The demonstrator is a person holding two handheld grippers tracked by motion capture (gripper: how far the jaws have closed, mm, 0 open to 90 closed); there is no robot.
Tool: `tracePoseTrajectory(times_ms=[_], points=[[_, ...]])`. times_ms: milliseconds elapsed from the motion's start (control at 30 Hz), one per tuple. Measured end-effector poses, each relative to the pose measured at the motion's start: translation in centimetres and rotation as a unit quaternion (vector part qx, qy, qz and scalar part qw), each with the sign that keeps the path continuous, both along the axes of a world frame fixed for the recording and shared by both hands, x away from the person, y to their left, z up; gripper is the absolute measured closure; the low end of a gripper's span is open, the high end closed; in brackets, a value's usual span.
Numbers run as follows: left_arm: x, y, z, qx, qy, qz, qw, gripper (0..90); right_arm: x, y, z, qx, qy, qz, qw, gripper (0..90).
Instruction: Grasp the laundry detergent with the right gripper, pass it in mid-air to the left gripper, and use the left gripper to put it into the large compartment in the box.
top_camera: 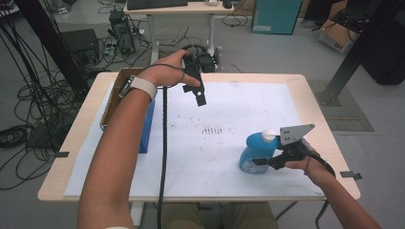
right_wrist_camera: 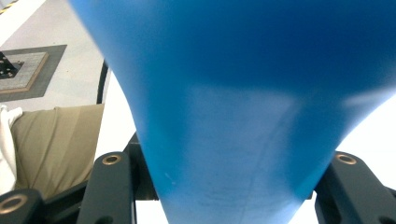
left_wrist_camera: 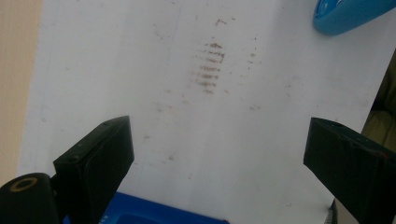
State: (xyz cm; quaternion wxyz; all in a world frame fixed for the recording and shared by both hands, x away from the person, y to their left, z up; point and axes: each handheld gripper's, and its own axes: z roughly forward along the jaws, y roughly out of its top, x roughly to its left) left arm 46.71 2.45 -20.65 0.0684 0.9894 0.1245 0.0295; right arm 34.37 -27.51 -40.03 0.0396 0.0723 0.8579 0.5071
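- High view: the right tongs point(top_camera: 261, 161) clamp the blue bottle point(top_camera: 255, 152) near the bench's point(top_camera: 315, 95) right front corner, apparently to keep it steady on the white sheet point(top_camera: 239, 109). The left tongs point(top_camera: 199, 98) hang released near the far edge, beside a cardboard box point(top_camera: 114, 95).
- Left gripper view: the left tongs point(left_wrist_camera: 219, 154) stand wide apart with nothing between them, over the smudged sheet point(left_wrist_camera: 140, 56); the bottle's point(left_wrist_camera: 350, 14) edge lies well off.
- Right gripper view: the bottle point(right_wrist_camera: 233, 93) sits squeezed between the jaws of the right tongs point(right_wrist_camera: 224, 186).

Smooth, seemingly plastic blue bottle point(top_camera: 257, 151)
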Motion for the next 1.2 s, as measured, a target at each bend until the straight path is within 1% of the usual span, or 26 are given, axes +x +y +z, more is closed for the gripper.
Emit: tracePoseTrajectory(times_ms=[33,67,133,233,300,333,400,567,600,633,667,700,733,767,1200], points=[[-0.02,-0.03,-0.02,-0.001,-0.002,0.0,1.0,8.8,0.01,0.01,0.0,0.0,-0.001,-0.001,1.0,43.8],[0.01,-0.05,0.02,0.001,0.001,0.0,1.0,8.8,0.03,0.0,0.01,-0.001,-0.001,0.001,1.0,43.8],[-0.03,-0.07,-0.08,-0.003,-0.001,0.004,1.0,8.8,0.02,0.0,0.01,0.0,-0.001,0.0,1.0,43.8],[0.02,-0.05,-0.05,-0.001,0.002,0.003,1.0,8.8,0.01,-0.02,-0.02,0.0,-0.001,-0.001,1.0,43.8],[-0.01,-0.04,-0.07,-0.004,-0.001,0.004,1.0,8.9,-0.01,-0.03,-0.03,0.0,-0.001,-0.001,1.0,43.8],[0.02,-0.03,-0.02,-0.003,0.002,0.003,1.0,9.1,-0.03,-0.02,-0.03,0.001,-0.001,-0.001,1.0,43.8],[0.01,-0.03,-0.05,-0.003,0.0,0.003,1.0,9.1,-0.02,-0.02,-0.04,0.001,-0.001,-0.001,1.0,43.7],[0.02,-0.06,-0.08,-0.003,-0.001,0.003,1.0,9.1,0.0,-0.03,-0.03,0.0,-0.001,-0.001,1.0,43.7],[0.07,-0.06,-0.05,0.001,0.002,0.0,1.0,9.1,0.0,-0.02,-0.03,0.0,-0.001,0.0,1.0,43.7],[0.04,-0.08,-0.1,-0.001,0.003,0.002,1.0,9.1,-0.04,-0.01,-0.03,0.001,0.0,-0.002,1.0,43.7],[0.03,-0.08,-0.12,-0.001,0.0,0.003,1.0,9.1,-0.04,-0.03,-0.04,0.001,-0.001,-0.001,1.0,43.7],[0.09,-0.08,-0.07,0.002,0.004,0.001,1.0,9.1,-0.03,-0.04,-0.04,0.0,-0.001,-0.001,1.0,43.7],[0.07,-0.1,-0.11,0.001,0.001,0.001,1.0,9.1,-0.04,-0.03,-0.04,0.0,-0.001,-0.001,1.0,43.7],[0.1,-0.11,-0.07,0.002,0.004,0.001,1.0,9.1,-0.03,-0.03,-0.04,0.001,-0.001,-0.001,1.0,43.7],[0.03,-0.1,-0.07,0.001,0.003,0.003,1.0,9.1,-0.01,-0.04,-0.05,0.001,-0.001,-0.001,1.0,43.7]])
